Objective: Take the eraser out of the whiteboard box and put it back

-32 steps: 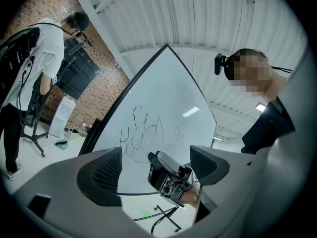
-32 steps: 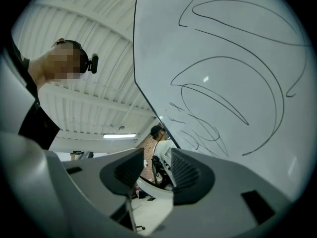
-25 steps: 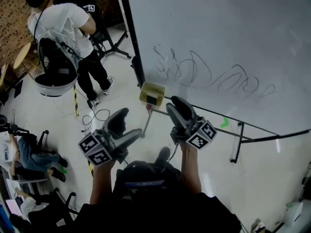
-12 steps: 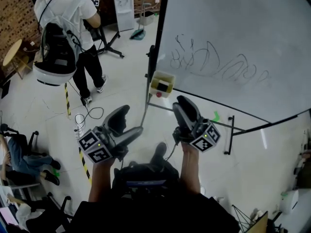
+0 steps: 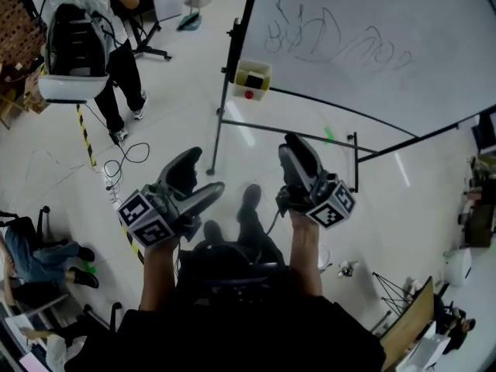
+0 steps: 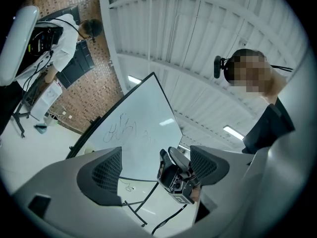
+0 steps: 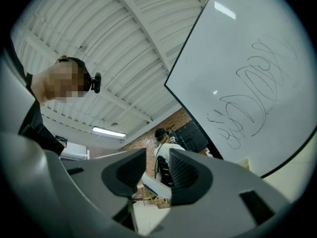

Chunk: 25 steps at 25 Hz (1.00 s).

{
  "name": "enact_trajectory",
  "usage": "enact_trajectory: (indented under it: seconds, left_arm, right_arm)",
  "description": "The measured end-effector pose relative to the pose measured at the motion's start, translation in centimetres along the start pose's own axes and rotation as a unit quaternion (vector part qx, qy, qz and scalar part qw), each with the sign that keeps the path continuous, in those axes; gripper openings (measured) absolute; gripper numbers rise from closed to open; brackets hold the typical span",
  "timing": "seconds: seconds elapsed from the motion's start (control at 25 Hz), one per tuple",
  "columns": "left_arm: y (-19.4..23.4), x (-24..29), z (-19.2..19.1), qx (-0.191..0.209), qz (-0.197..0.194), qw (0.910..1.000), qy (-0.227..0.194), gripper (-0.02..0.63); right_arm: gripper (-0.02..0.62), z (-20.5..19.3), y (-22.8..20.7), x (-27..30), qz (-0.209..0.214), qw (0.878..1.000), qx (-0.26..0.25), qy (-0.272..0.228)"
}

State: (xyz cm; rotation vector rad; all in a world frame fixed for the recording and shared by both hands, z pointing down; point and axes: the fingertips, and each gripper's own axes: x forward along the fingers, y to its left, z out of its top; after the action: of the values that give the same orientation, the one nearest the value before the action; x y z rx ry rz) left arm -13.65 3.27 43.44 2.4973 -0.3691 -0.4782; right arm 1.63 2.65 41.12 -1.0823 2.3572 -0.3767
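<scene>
Both farther from box (image 5: 253, 78): L gripper (image 5: 205, 170), R gripper (image 5: 297, 147) closing.

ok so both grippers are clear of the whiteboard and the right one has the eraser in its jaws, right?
Not quite. The right gripper is empty: the right gripper view shows its jaws apart, just closed a bit further, nothing between them. A dark block, likely the eraser, lies in the box by the whiteboard. Rest stands.

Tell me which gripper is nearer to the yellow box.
Right, slightly. The right gripper, its empty jaws having just closed further, is below the yellow box, a little right; the left gripper is lower, to the left.
</scene>
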Motion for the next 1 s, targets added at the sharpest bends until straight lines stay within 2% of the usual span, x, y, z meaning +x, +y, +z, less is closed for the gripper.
enact_trajectory:
  seconds: [0.2,0.52,0.76,1.0]
  left_arm:
    - [-1.9,-0.9,-0.2,-0.003,-0.026,0.9997,-0.005,0.43]
    - [-2.1,-1.7,-0.1,-0.013,-0.034,0.9989,-0.031,0.429]
    - [-2.8,-0.6,-2.6,-0.029,-0.035,0.9988,-0.02,0.428]
    - [-5.8,0.6,-4.2,-0.005,-0.026,0.9996,-0.003,0.428]
  right_arm:
    - [0.164,0.9,2.8,-1.0,-0.008,1.0,-0.018,-0.002]
    - [0.164,0.7,4.8,-0.5,0.004,1.0,-0.023,0.014]
    - [0.164,0.5,4.7,-3.0,-0.003,1.0,-0.012,0.013]
    - [0.164,1.6,5.0,-6.3,0.011,1.0,0.0,-0.005]
